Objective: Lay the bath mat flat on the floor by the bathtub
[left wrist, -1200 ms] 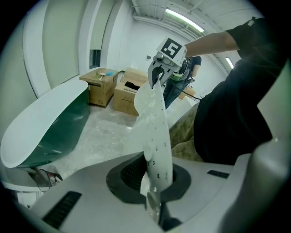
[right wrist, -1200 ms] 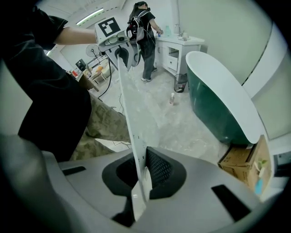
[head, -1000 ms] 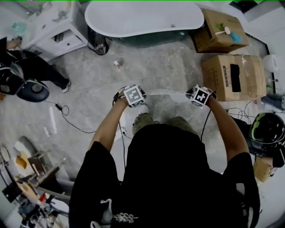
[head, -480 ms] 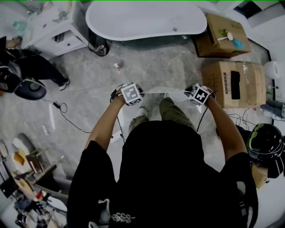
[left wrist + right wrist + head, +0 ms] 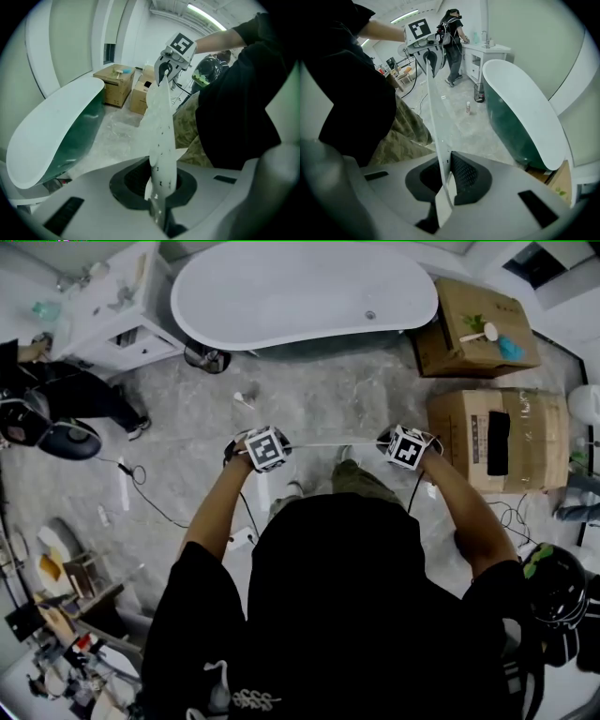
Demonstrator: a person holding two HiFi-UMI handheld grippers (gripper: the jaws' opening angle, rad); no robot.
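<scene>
Sensibly, your left gripper (image 5: pixel 159 206) and right gripper (image 5: pixel 443 187) each clamp the thin translucent white bath mat (image 5: pixel 161 136), stretched taut between them near the white oval bathtub (image 5: pixel 300 296) so it should lower flat

Translucent plastic bath mat (image 5: pixel 161 140), glossy bathtub (image 5: pixel 300 294)

The bath mat (image 5: pixel 161 136) spans left gripper (image 5: pixel 255 443) to right gripper (image 5: pixel 397 442); bathtub (image 5: pixel 300 292) ahead, boxes (image 5: pixel 495 427) right.
</scene>
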